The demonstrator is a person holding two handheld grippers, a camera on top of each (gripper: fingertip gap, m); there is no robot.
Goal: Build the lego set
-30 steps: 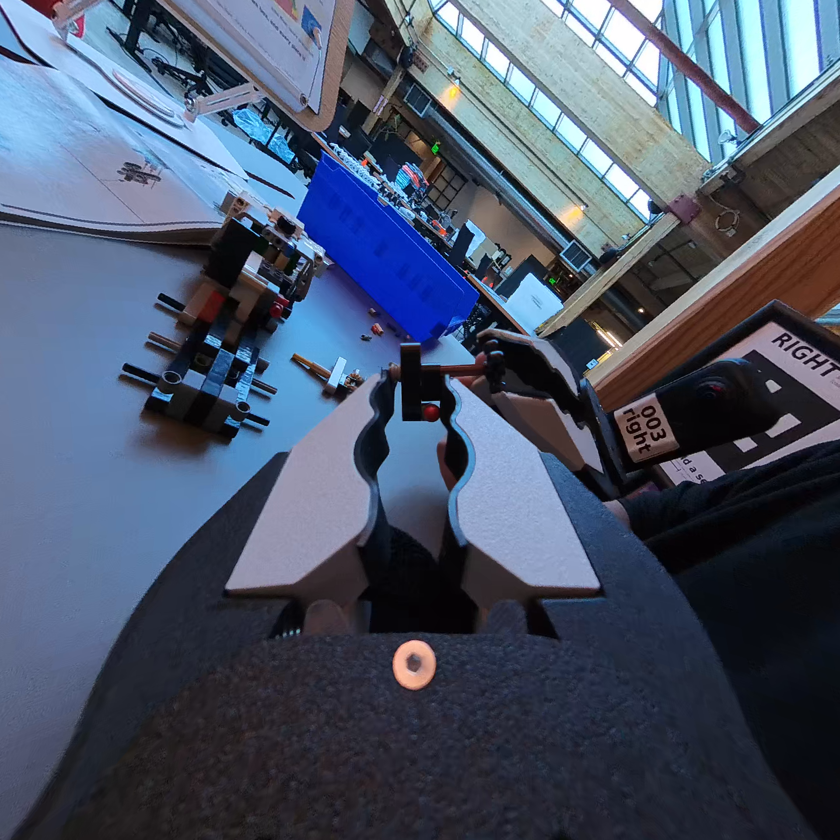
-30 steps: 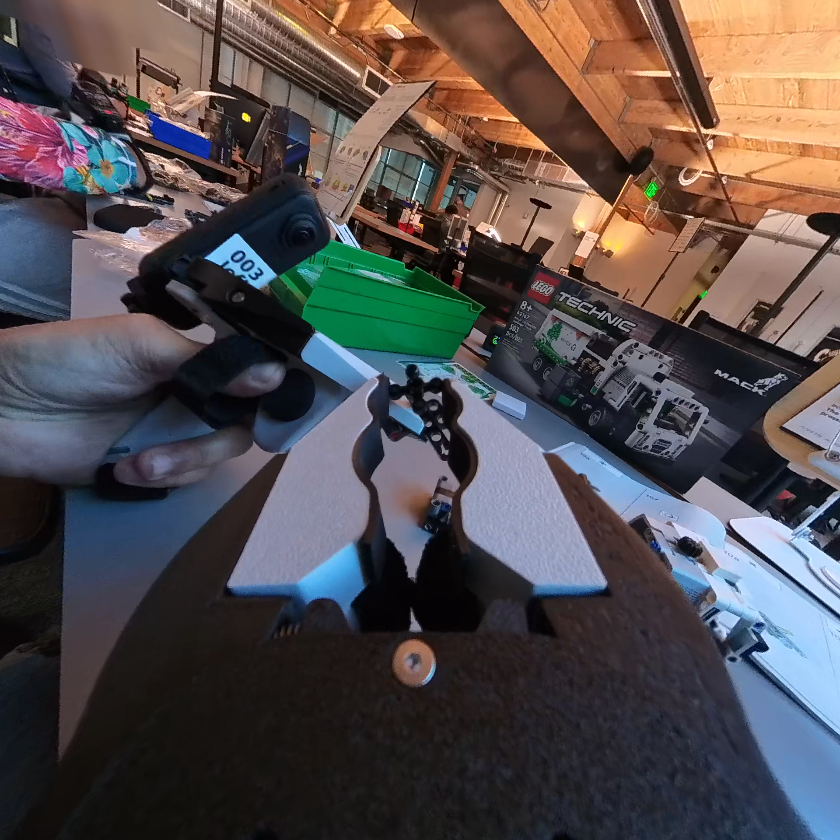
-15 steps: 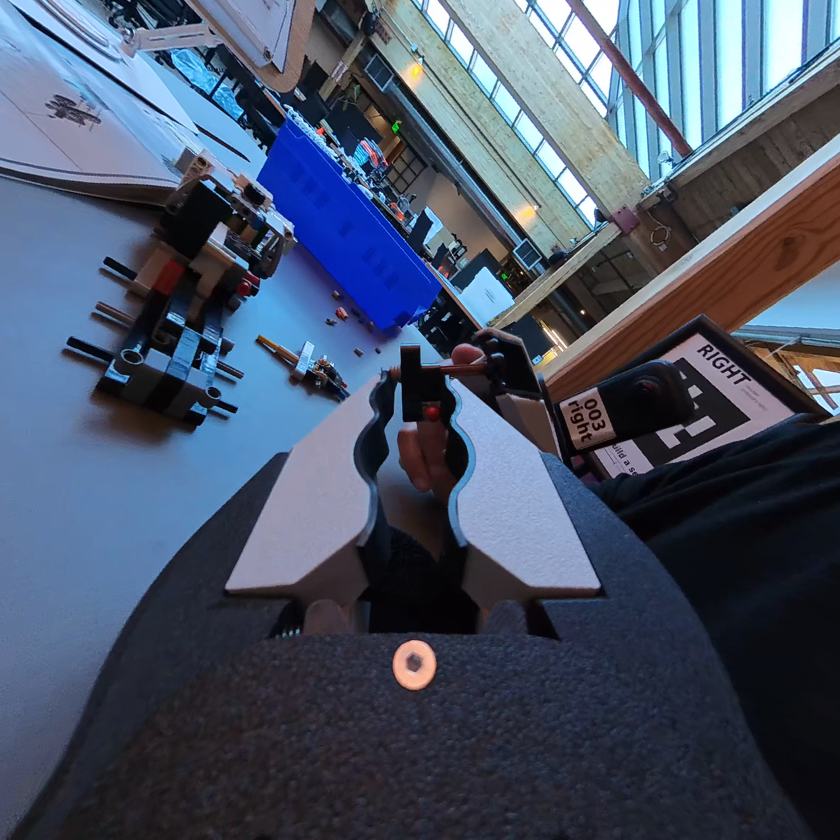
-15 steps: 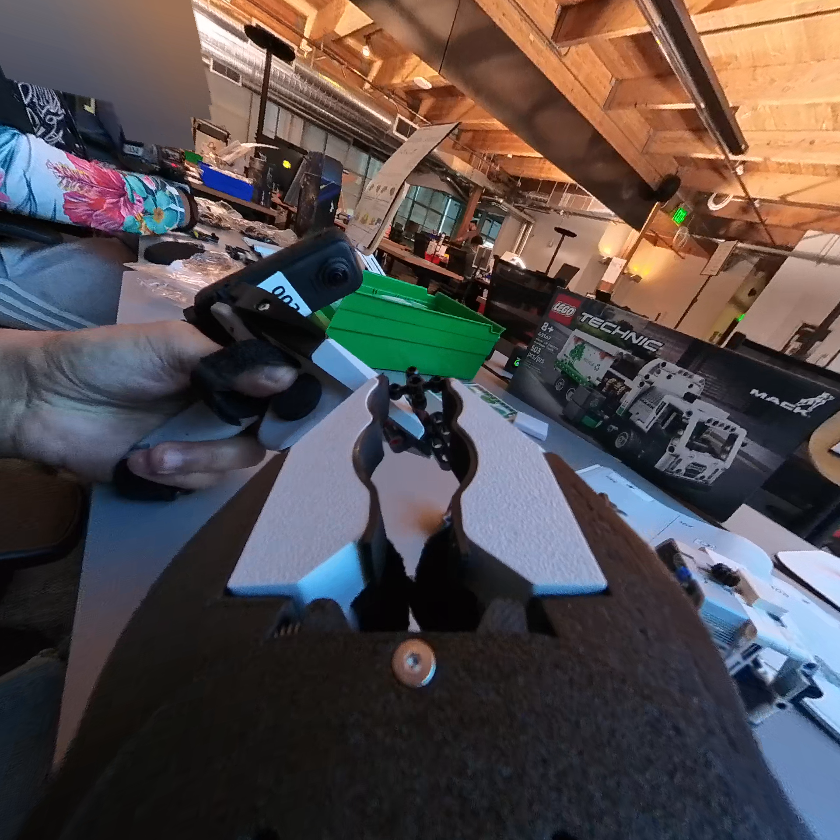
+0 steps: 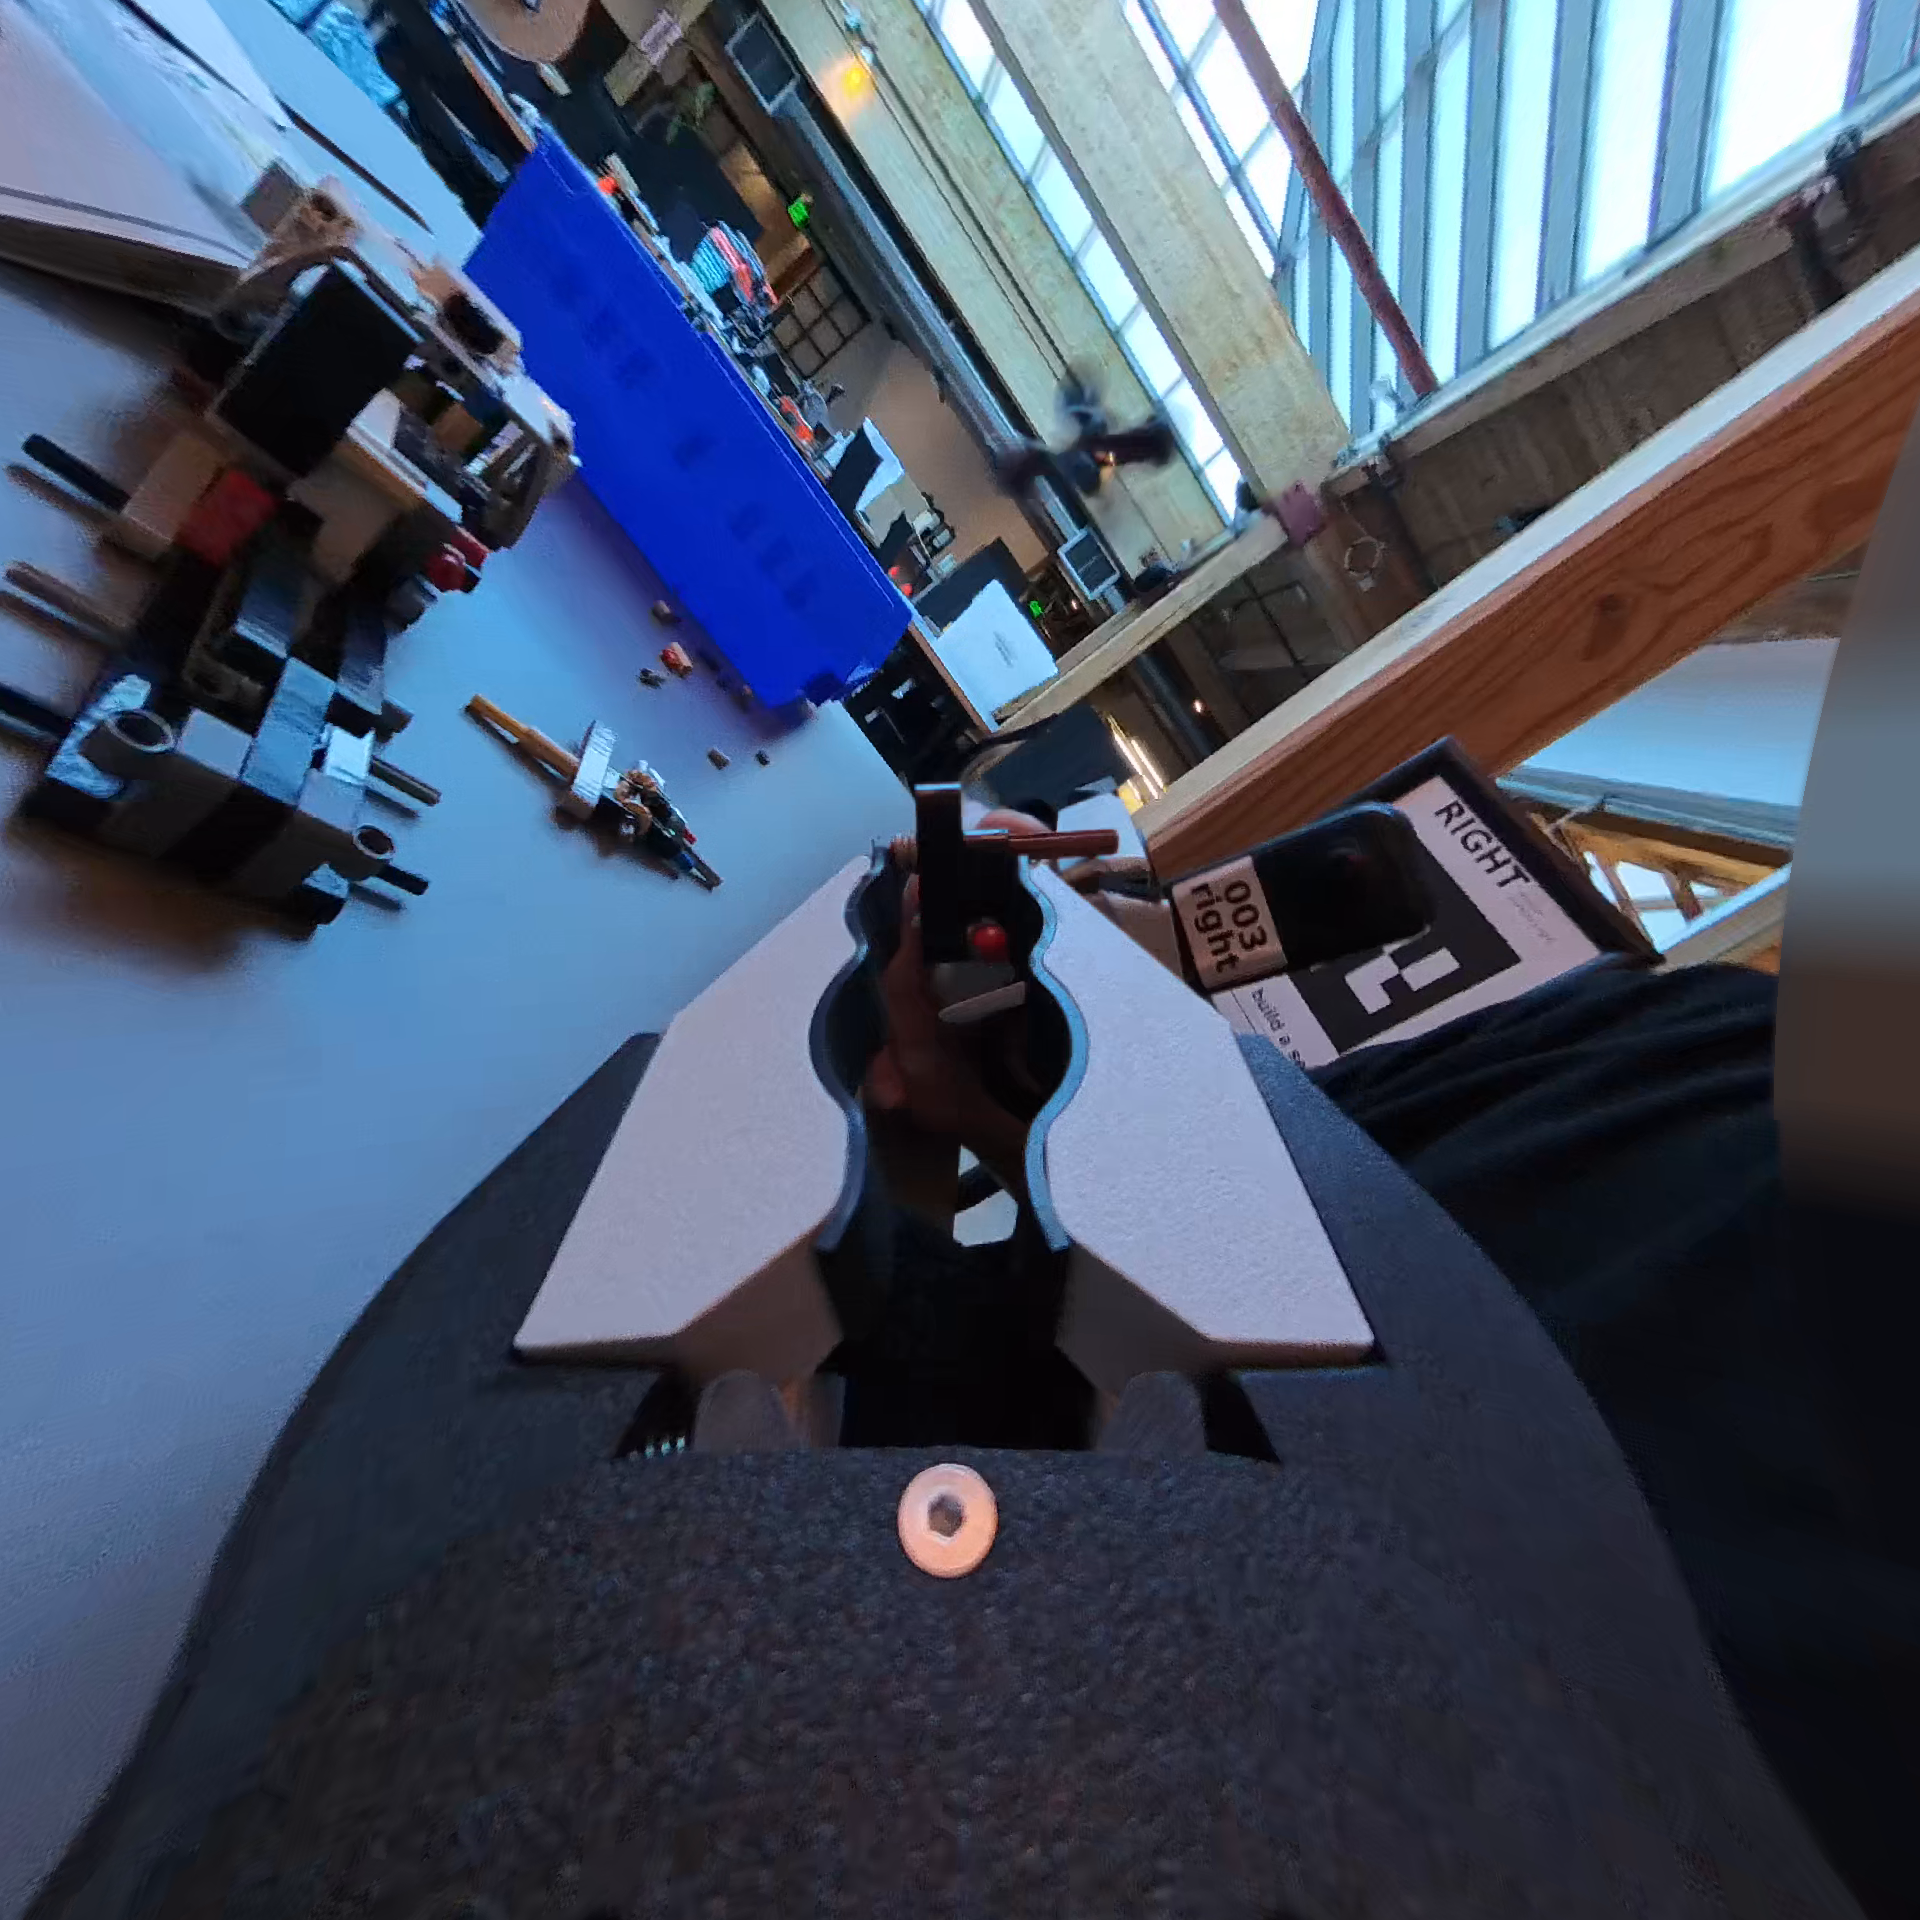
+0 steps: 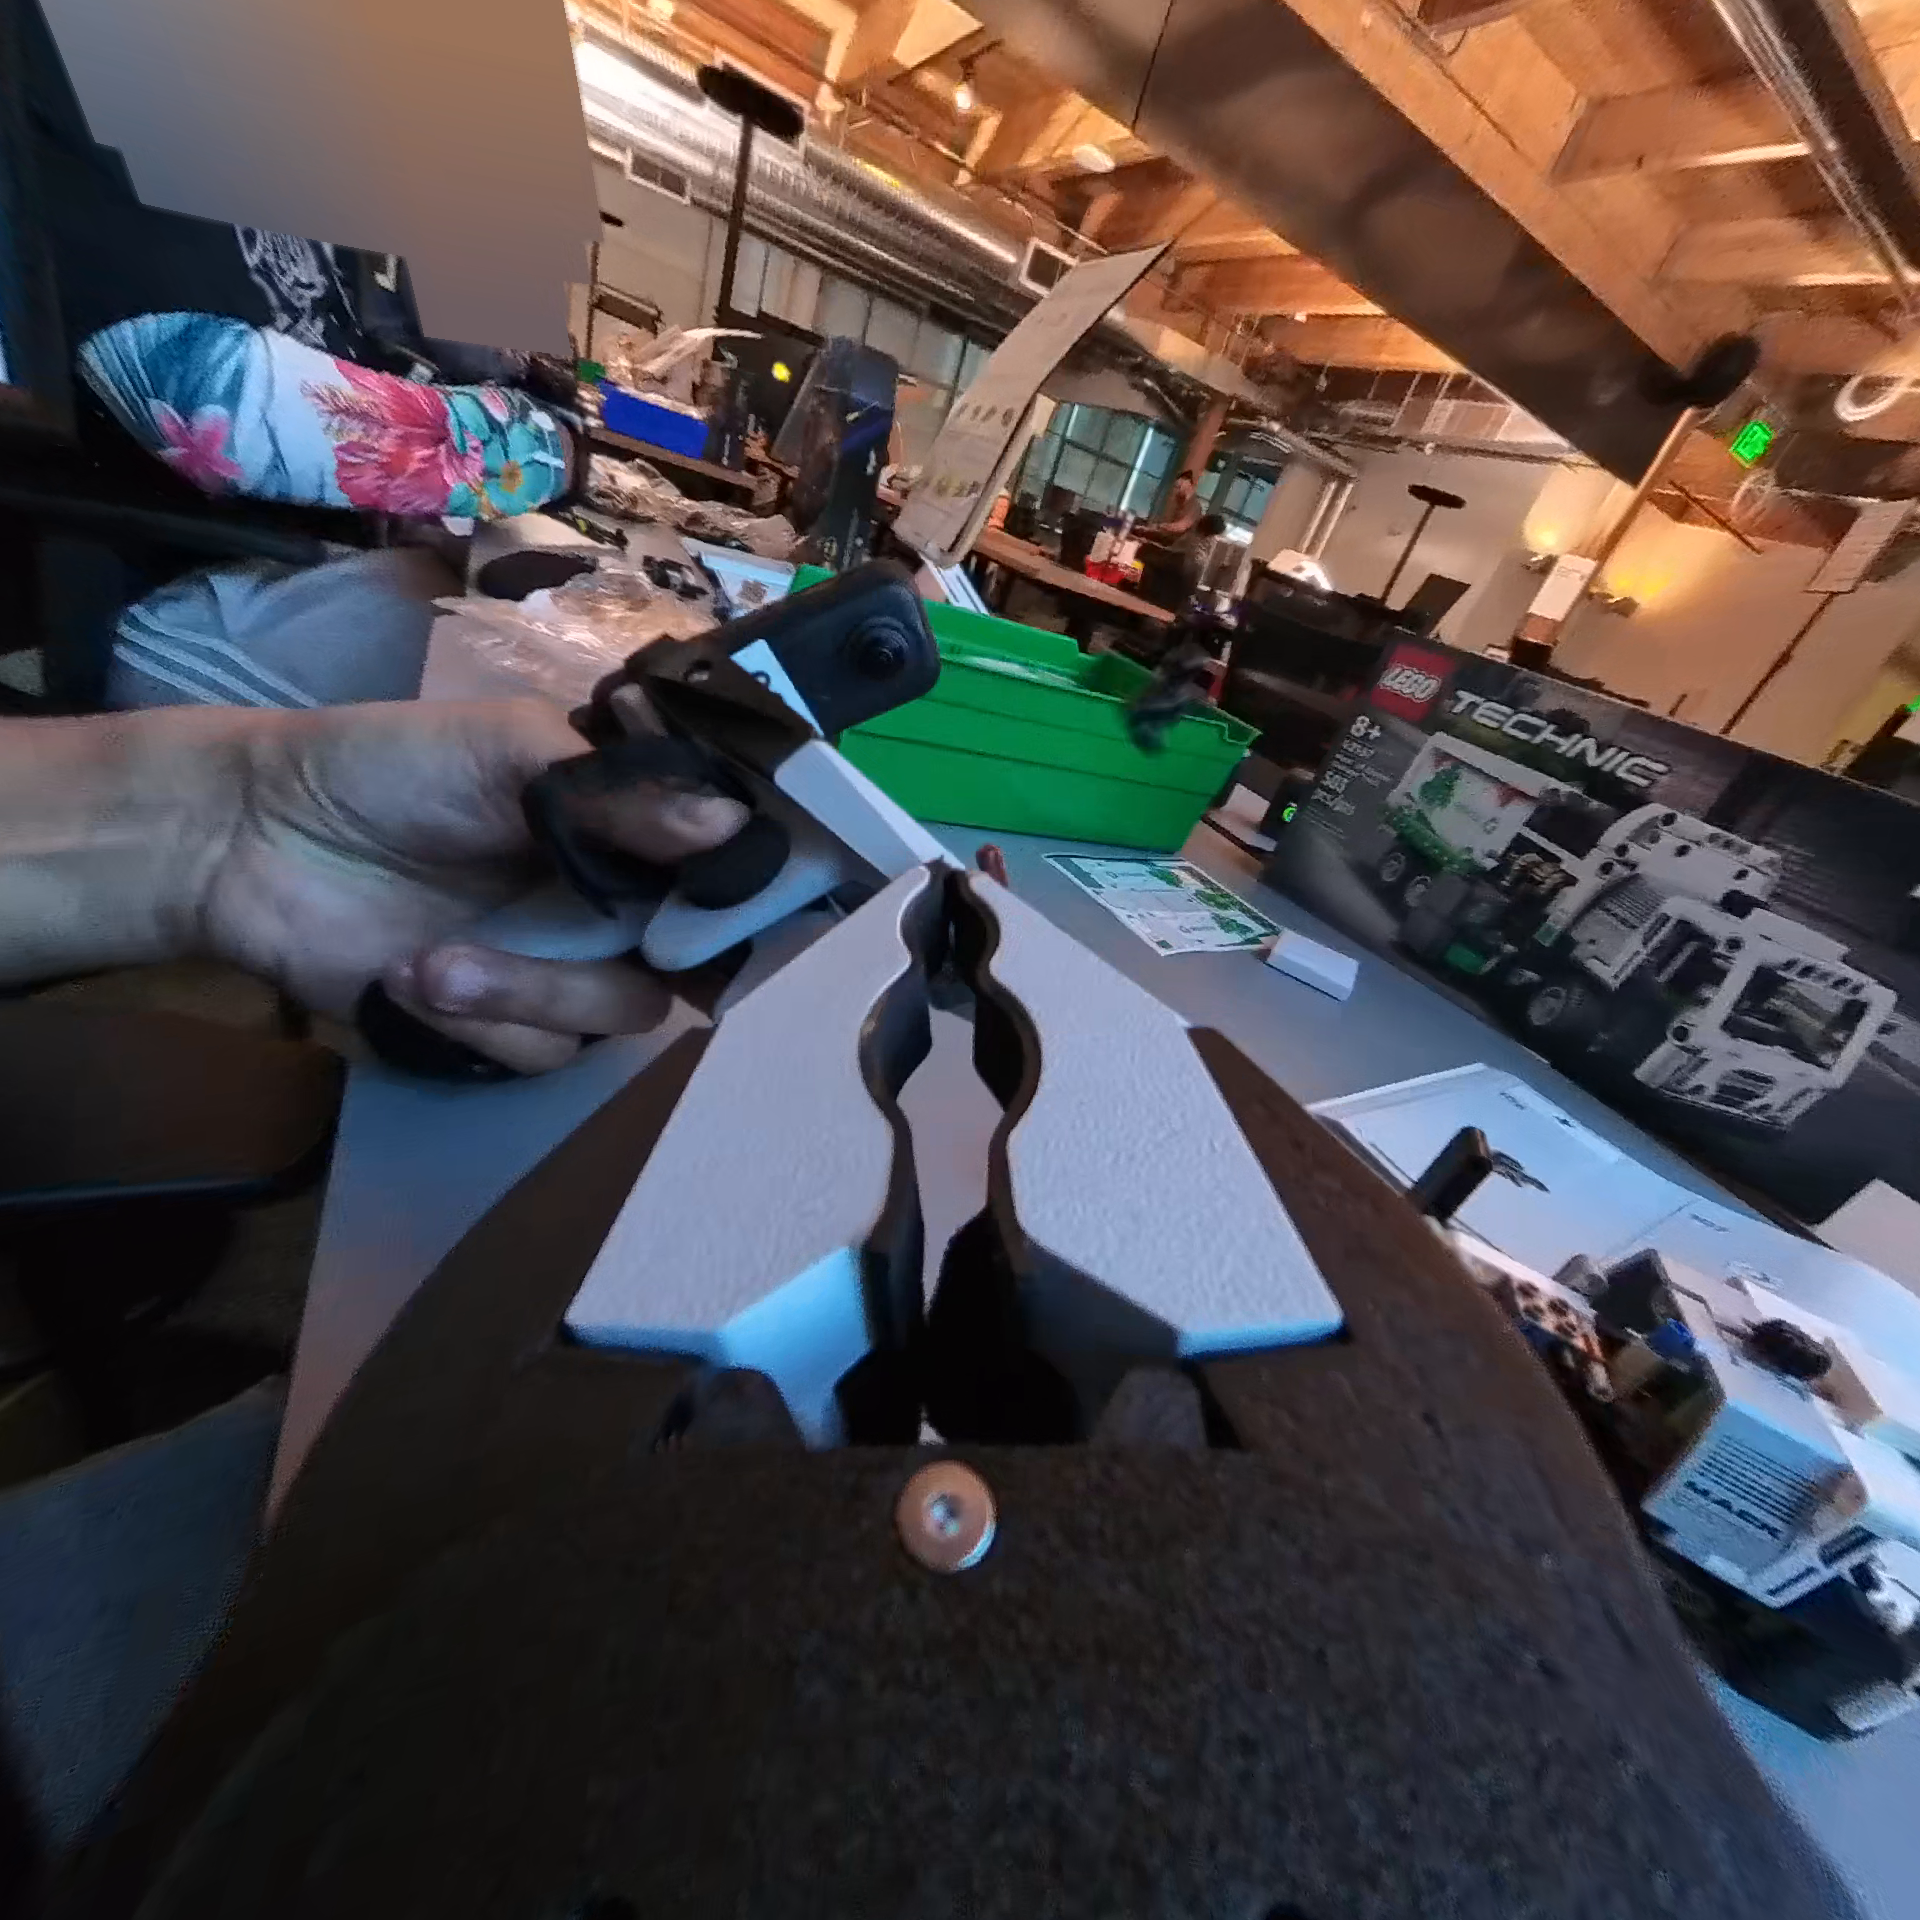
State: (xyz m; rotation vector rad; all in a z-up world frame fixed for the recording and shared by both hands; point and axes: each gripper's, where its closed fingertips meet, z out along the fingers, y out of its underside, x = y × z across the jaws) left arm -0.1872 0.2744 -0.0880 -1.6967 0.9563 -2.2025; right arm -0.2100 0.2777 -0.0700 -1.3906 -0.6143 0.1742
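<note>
Your grey surface [image 5: 312,1091] carries the half-built black, grey and red lego chassis [image 5: 239,644], parked well clear of the work. Your left gripper [image 5: 951,894] pinches a small black lego connector with a red pin and brown axle [image 5: 961,883], raised, likely for joining. Your right gripper [image 6: 958,883] is pressed almost together with nothing seen between. A blurred dark piece [image 6: 1169,691] hangs mid-air, unreadable.
</note>
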